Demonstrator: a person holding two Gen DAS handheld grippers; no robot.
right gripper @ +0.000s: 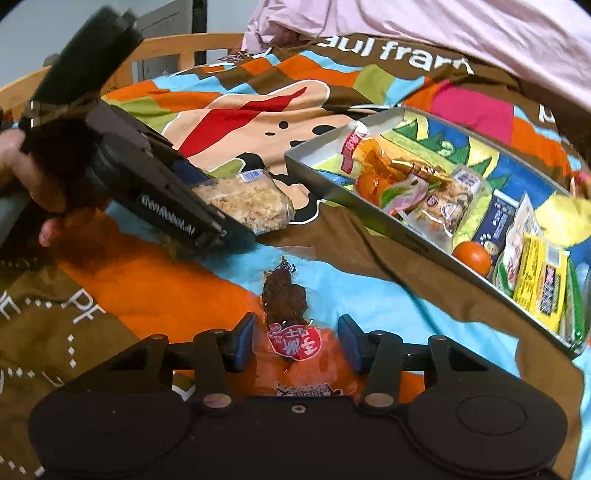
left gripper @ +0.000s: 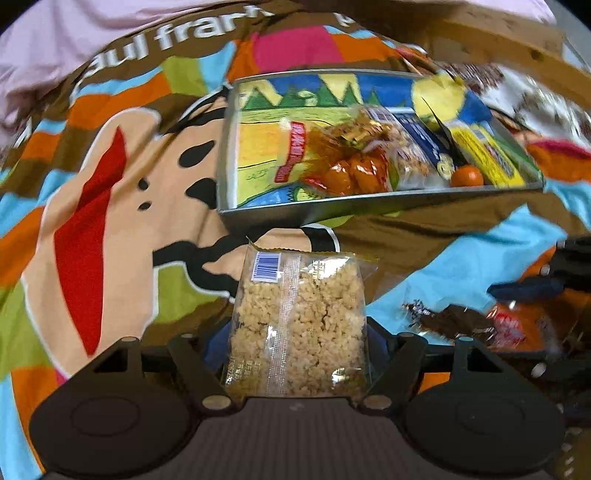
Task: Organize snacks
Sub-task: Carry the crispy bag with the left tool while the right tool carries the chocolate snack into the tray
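Note:
My left gripper is shut on a clear packet of crisped-rice snack, held a little short of the grey tray. In the right wrist view the left gripper hovers at the left with the rice packet sticking out toward the tray's near corner. My right gripper is open just above the blanket. Its blue pads straddle a clear packet of dark dried meat with a red label. The same dark packet lies low right in the left wrist view.
The tray holds several snacks: an orange jelly bag, a mandarin, yellow packets. Everything rests on a colourful cartoon blanket. A wooden rail and pink cloth lie behind. A hand holds the left gripper.

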